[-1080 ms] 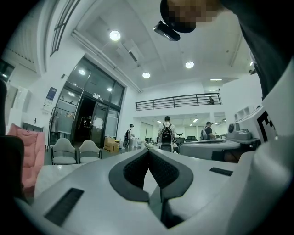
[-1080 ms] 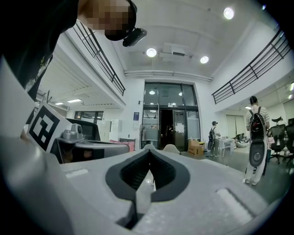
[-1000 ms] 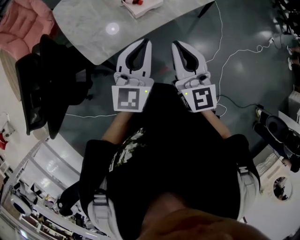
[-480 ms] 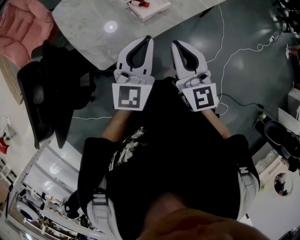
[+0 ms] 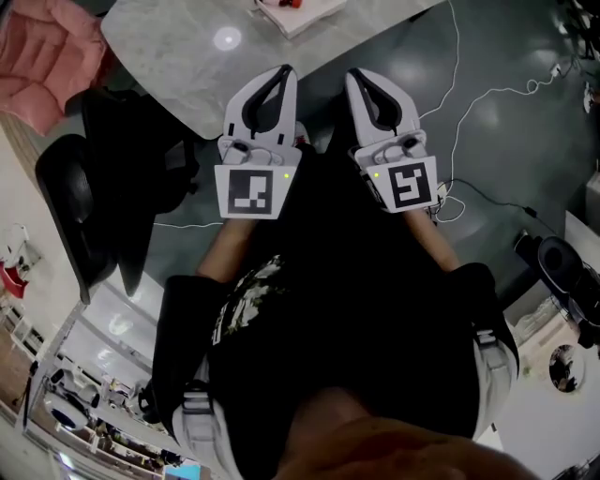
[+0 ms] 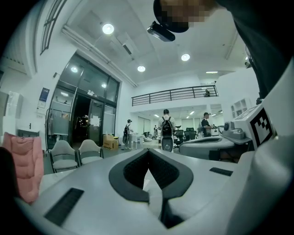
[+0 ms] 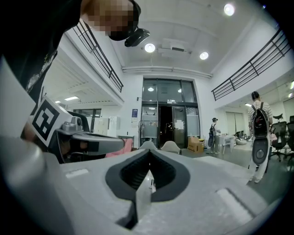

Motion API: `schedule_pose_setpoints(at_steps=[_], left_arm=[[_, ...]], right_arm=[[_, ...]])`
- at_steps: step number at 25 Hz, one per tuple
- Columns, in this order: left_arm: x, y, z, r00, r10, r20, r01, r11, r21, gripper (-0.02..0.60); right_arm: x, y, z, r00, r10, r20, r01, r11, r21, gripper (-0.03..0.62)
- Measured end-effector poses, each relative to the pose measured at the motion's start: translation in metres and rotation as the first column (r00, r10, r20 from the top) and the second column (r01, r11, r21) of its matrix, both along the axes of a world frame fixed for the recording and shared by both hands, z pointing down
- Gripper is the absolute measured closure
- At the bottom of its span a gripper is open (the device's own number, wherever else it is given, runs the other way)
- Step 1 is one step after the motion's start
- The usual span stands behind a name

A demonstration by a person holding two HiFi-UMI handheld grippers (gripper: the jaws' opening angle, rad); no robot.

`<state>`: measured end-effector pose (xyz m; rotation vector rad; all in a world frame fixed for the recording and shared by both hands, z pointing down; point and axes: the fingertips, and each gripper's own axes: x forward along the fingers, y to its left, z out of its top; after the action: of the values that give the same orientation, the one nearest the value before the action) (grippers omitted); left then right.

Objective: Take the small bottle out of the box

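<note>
Two tongs we held mid-frame in the head view, left tongs (image 5: 284, 73) and right tongs (image 5: 356, 77), near the table (image 5: 169, 66); its box (image 5: 292, 13) lay at the top edge, the bottle indiscernible. Left gripper view: tips together, empty. Right gripper view: likewise.

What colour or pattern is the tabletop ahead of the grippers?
Light marbled grey-white tabletop, best in the head view.

- Glossy grey floor (image 5: 506, 141) crossed by white cables (image 5: 457, 56).
- Pale marble tabletop (image 5: 169, 66); pink chair (image 5: 47, 56) beside it.
- White walls, round ceiling lights (image 6: 108, 29), tall glass doors (image 7: 167, 114), railed balcony (image 6: 172, 94).
</note>
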<state>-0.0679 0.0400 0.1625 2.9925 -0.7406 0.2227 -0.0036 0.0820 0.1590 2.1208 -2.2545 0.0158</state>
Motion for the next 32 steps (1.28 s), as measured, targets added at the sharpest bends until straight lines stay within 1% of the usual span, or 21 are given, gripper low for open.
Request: schedule_pose_setpoints(at_steps=[4,8,10,13,16,20,24,28,30,32], left_arm=[[0.005,-0.022,0.005,0.999,-0.050,-0.001,0.050,0.999,0.000,0.568],[0.021,-0.039,0.004,0.996,-0.093,0.013,0.093,0.996,0.005,0.568],[0.029,-0.050,0.003,0.993,-0.118,0.030,0.118,0.993,0.007,0.568],[0.039,-0.070,0.001,0.985,-0.165,0.051,0.164,0.986,0.016,0.568],[0.051,-0.092,-0.005,0.978,-0.206,0.018,0.205,0.978,0.023,0.568],[0.059,-0.118,-0.006,0.963,-0.267,0.033,0.266,0.963,0.037,0.568],[0.064,-0.135,0.000,0.941,-0.336,0.046,0.335,0.942,0.027,0.568],[0.070,-0.147,0.000,0.921,-0.385,0.053,0.383,0.923,0.036,0.568],[0.073,-0.150,0.000,0.911,-0.410,0.037,0.410,0.912,0.016,0.568],[0.074,-0.153,-0.001,0.895,-0.446,0.021,0.446,0.895,-0.001,0.568]], right_arm=[[0.012,-0.028,0.006,0.999,-0.038,0.013,0.038,0.999,0.010,0.599],[0.028,-0.054,0.010,0.996,-0.094,-0.010,0.094,0.995,-0.038,0.599],[0.040,-0.071,0.012,0.993,-0.116,0.008,0.116,0.992,-0.050,0.599],[0.053,-0.098,0.009,0.985,-0.173,0.011,0.173,0.984,-0.047,0.599],[0.061,-0.122,0.005,0.976,-0.219,-0.012,0.219,0.975,-0.044,0.599],[0.072,-0.152,0.008,0.962,-0.272,-0.020,0.272,0.962,-0.033,0.599],[0.077,-0.167,0.015,0.935,-0.354,0.011,0.354,0.934,-0.038,0.599],[0.080,-0.182,0.018,0.906,-0.423,0.010,0.423,0.905,-0.046,0.599],[0.081,-0.186,0.019,0.886,-0.463,0.031,0.464,0.885,-0.049,0.599],[0.080,-0.190,0.022,0.859,-0.512,0.027,0.513,0.857,-0.056,0.599]])
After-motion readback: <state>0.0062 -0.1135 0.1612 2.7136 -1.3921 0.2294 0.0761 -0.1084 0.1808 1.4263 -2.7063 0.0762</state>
